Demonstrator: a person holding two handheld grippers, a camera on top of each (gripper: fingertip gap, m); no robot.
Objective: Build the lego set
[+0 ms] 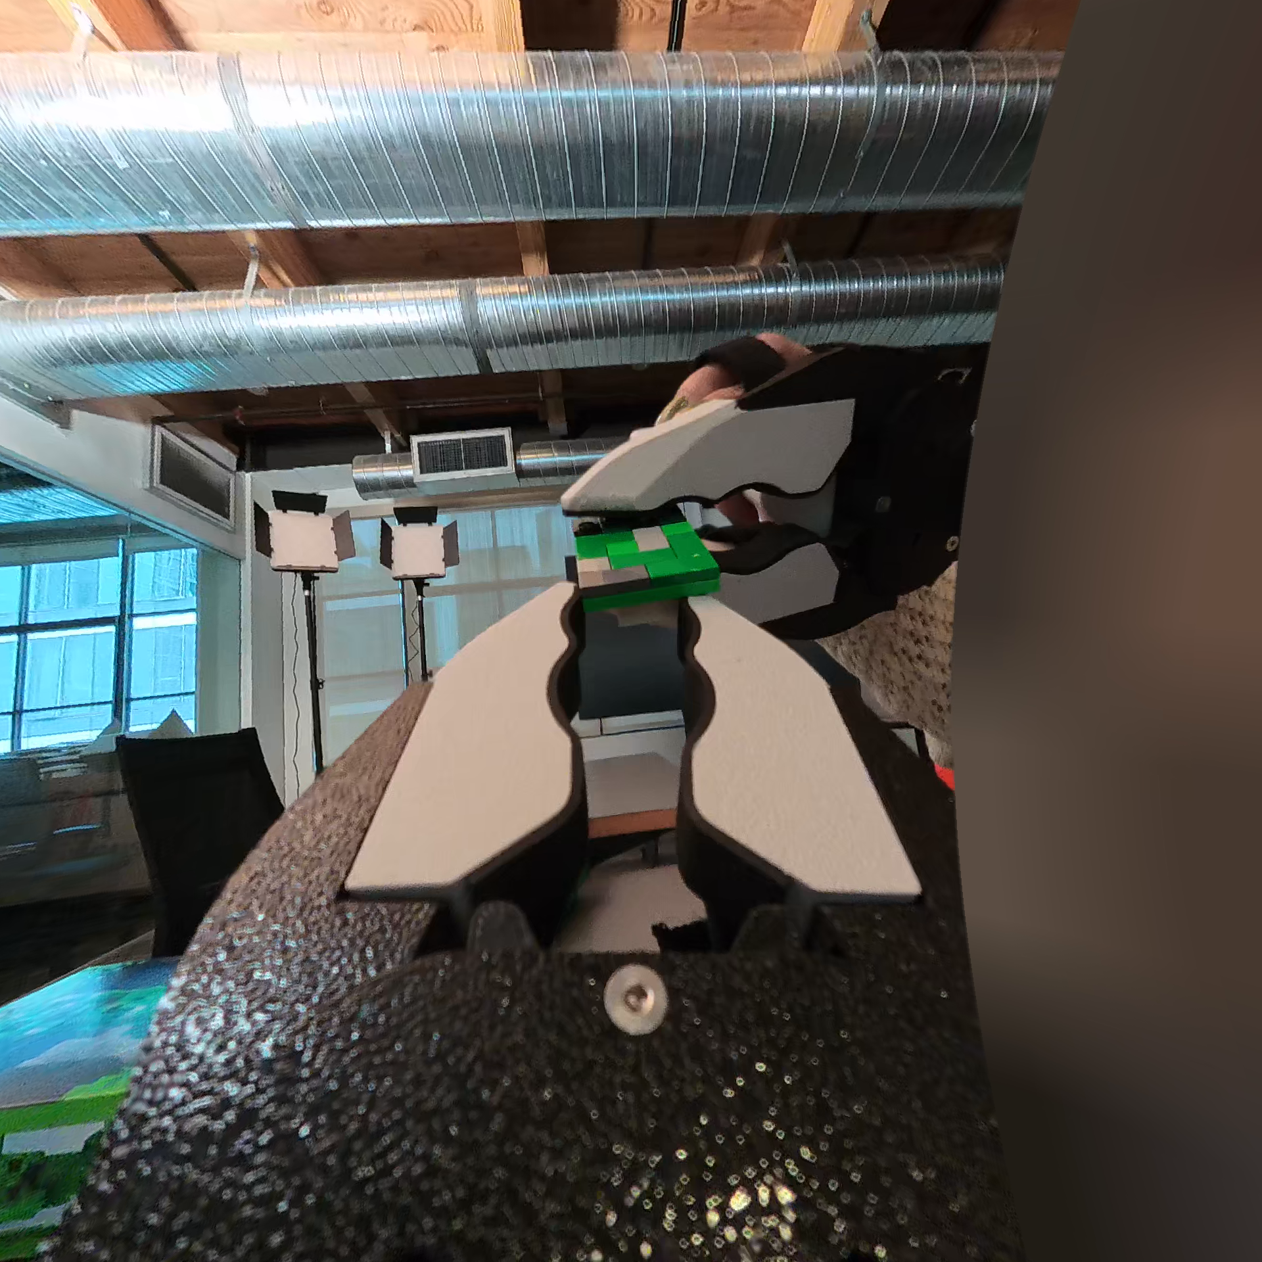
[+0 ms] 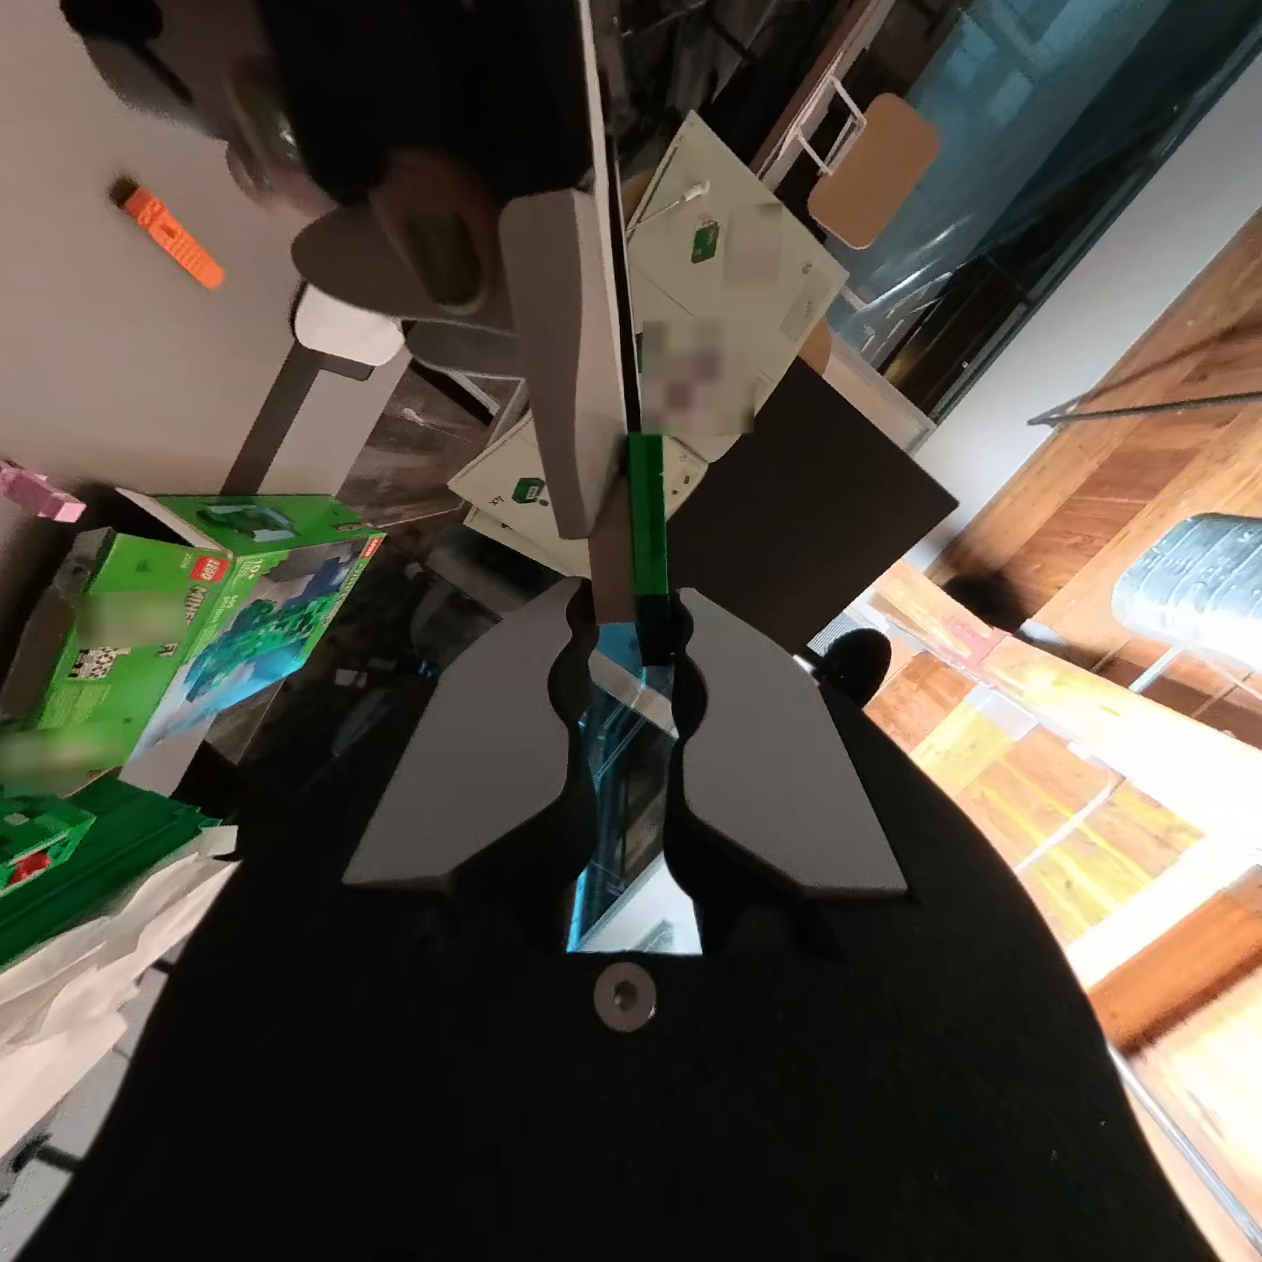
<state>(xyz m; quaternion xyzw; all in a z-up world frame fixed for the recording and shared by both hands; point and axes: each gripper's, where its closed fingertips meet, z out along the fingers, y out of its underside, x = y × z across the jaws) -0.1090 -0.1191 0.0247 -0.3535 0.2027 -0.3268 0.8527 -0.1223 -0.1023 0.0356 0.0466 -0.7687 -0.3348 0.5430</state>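
A flat green Lego plate assembly (image 1: 645, 563) with grey and lighter green tiles on top is held up in the air between both grippers. My left gripper (image 1: 635, 608) is shut on its near edge, fingertips on either side. My right gripper (image 1: 683, 526) comes in from the right and clamps the plate from above and below. In the right wrist view the plate (image 2: 647, 519) shows edge-on, running into my right gripper (image 2: 632, 614), which is shut on it. One of the left gripper's fingers (image 2: 567, 382) lies along the plate.
On the white table (image 2: 102, 375) lie an orange brick separator (image 2: 167, 235), a green Lego box (image 2: 205, 614), a pink piece (image 2: 41, 498), green built parts (image 2: 41, 853) and white bags (image 2: 102, 956). An instruction booklet (image 2: 717, 273) lies open. A black chair (image 1: 198, 819) and studio lights (image 1: 304, 539) stand beyond. Left and right tips are no more than a few centimetres apart. The orange brick separator (image 2: 167, 235) is about equally far from each gripper, around 35 centimetres.
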